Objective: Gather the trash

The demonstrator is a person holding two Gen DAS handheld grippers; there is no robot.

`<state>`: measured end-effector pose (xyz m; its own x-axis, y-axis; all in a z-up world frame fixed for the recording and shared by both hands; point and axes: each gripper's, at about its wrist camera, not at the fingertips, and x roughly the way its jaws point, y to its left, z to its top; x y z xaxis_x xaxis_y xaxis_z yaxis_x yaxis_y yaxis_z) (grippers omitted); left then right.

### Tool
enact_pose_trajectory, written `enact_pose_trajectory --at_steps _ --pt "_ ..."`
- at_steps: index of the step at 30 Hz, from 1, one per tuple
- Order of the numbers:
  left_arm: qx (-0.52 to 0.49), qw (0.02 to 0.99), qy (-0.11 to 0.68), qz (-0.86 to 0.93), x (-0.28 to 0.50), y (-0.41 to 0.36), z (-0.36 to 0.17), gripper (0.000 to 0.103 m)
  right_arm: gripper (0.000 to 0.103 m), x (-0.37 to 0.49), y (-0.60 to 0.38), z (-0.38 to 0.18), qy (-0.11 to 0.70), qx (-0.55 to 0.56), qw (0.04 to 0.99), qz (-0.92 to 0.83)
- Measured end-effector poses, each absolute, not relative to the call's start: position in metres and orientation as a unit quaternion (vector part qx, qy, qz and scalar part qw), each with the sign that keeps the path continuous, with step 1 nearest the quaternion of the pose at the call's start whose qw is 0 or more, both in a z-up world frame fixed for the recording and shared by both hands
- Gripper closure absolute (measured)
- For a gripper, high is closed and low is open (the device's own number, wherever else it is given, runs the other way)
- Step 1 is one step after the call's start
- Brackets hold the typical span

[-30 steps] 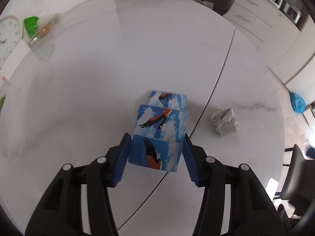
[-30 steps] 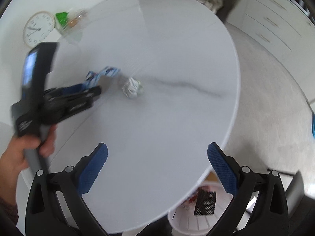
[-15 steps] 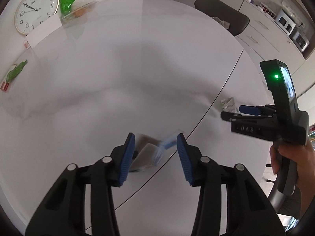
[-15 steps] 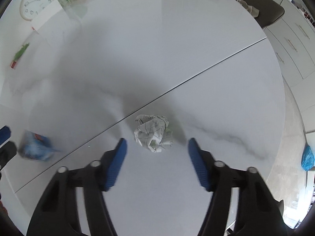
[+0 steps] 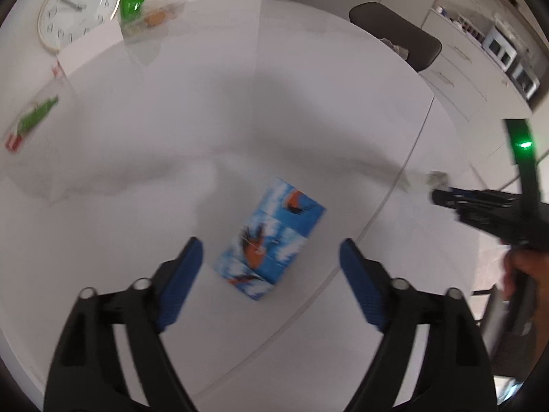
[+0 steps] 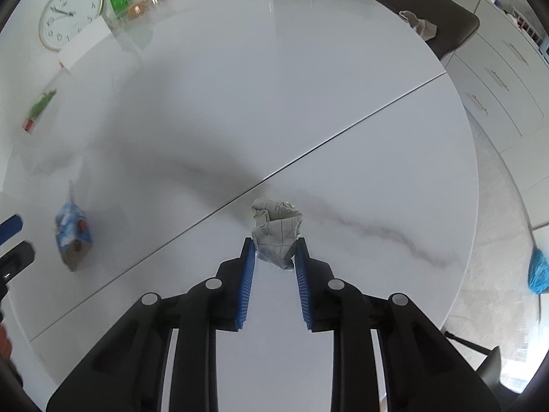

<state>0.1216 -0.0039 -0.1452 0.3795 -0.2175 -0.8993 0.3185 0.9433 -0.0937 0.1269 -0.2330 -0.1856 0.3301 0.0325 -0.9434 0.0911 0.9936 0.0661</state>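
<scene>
A blue carton with bird pictures (image 5: 271, 242) lies flat on the white table (image 5: 240, 120), apart from my open left gripper (image 5: 271, 274), whose fingers stand wide to either side of it. It also shows at the left of the right wrist view (image 6: 73, 237). My right gripper (image 6: 274, 257) is shut on a crumpled ball of printed paper (image 6: 276, 230) just past the table's seam. The right gripper also shows in the left wrist view (image 5: 480, 206), at the right.
A round wall clock (image 6: 70, 13), a green bag and a clear packet (image 6: 133, 0) lie at the far left of the table. A small green and red wrapper (image 6: 39, 110) lies at the left. A dark chair (image 6: 429, 10) stands behind. A blue bag (image 6: 538, 271) lies on the floor.
My left gripper has let go of the blue carton, opened wide and drawn back; the carton now lies flat. My right gripper has moved in and closed on the paper ball.
</scene>
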Motion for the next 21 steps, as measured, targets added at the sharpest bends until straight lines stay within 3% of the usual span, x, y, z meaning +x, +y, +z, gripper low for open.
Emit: enact_pose_trajectory --at_steps 2,9,14,15,21 --pt "0.074 0.827 0.527 -0.184 0.126 -0.005 -0.151 0.012 0.079 0.124 -0.232 -0.177 0.575 0.060 0.816 -0.017" --pt "0.189 0.797 0.523 -0.236 0.145 -0.030 -0.192 0.011 0.078 0.092 -0.229 -0.159 0.568 0.082 0.818 -0.032" --pt "0.210 0.777 0.533 -0.264 0.148 -0.036 -0.208 0.051 0.077 0.066 -0.225 -0.149 0.565 0.098 0.818 -0.046" --pt "0.210 0.775 0.533 -0.265 0.147 -0.036 -0.210 0.055 0.077 0.062 -0.226 -0.148 0.565 0.103 0.818 -0.048" --pt "0.186 0.782 0.535 -0.262 0.133 -0.028 -0.197 0.056 0.077 0.040 -0.224 -0.140 0.554 0.124 0.821 -0.056"
